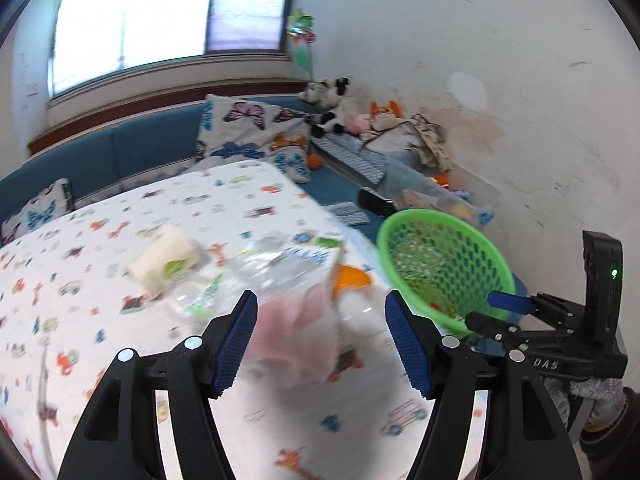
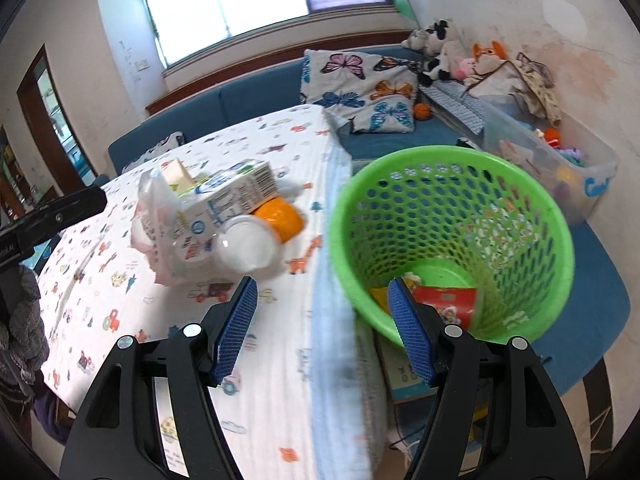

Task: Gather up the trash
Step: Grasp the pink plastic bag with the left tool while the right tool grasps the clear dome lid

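Observation:
A pile of trash lies on the patterned tablecloth: a milk carton point(image 2: 224, 200), a clear plastic bag point(image 1: 276, 272), a white cup point(image 2: 246, 248), an orange lid point(image 2: 280, 218) and a paper cup point(image 1: 164, 260). My left gripper point(image 1: 322, 344) is open just in front of the bag and the pinkish wrapper point(image 1: 292, 344). My right gripper point(image 2: 322, 332) is open; its right finger overlaps the near rim of the green mesh basket point(image 2: 452, 248), and I cannot tell whether it touches. The basket, tilted toward the table edge, holds a red wrapper point(image 2: 444, 304). In the left wrist view the basket point(image 1: 440, 268) stands at the right.
The table point(image 2: 160, 320) is covered by a white printed cloth, whose edge hangs down beside the basket. A blue sofa with butterfly cushions point(image 2: 360, 92), plush toys point(image 2: 444, 52) and a clear storage bin point(image 2: 560, 152) lie behind. A cardboard box point(image 2: 404, 372) sits below the basket.

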`<state>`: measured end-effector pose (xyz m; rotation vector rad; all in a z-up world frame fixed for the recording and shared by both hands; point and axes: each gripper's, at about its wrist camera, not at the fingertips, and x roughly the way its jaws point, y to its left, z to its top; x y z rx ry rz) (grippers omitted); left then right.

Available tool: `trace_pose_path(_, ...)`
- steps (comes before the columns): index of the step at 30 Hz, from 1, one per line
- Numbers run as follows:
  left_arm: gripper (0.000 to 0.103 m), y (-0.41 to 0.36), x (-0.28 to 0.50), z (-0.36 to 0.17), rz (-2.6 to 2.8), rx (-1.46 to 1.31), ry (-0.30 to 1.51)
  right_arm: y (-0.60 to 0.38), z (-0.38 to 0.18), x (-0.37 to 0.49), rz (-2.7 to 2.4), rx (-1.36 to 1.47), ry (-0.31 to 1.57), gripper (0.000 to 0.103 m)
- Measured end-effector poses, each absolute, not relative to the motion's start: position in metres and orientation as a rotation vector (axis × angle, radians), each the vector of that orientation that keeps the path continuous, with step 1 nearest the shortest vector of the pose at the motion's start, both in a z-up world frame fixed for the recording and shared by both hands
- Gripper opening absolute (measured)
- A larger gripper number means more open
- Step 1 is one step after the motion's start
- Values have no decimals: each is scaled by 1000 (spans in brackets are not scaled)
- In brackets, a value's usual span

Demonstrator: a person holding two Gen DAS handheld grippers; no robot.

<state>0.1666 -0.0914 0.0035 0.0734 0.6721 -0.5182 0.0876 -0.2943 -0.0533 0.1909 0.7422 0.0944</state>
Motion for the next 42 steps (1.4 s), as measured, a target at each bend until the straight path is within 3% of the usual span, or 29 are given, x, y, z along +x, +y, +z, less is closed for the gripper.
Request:
trace_pose_path(16, 64, -42, 167, -31, -435, 7, 747, -240, -76, 136, 210, 133, 802, 66)
trace_pose_path(42, 57, -75, 195, -46, -466, 40, 793, -228, -102, 184, 266, 119, 867, 62)
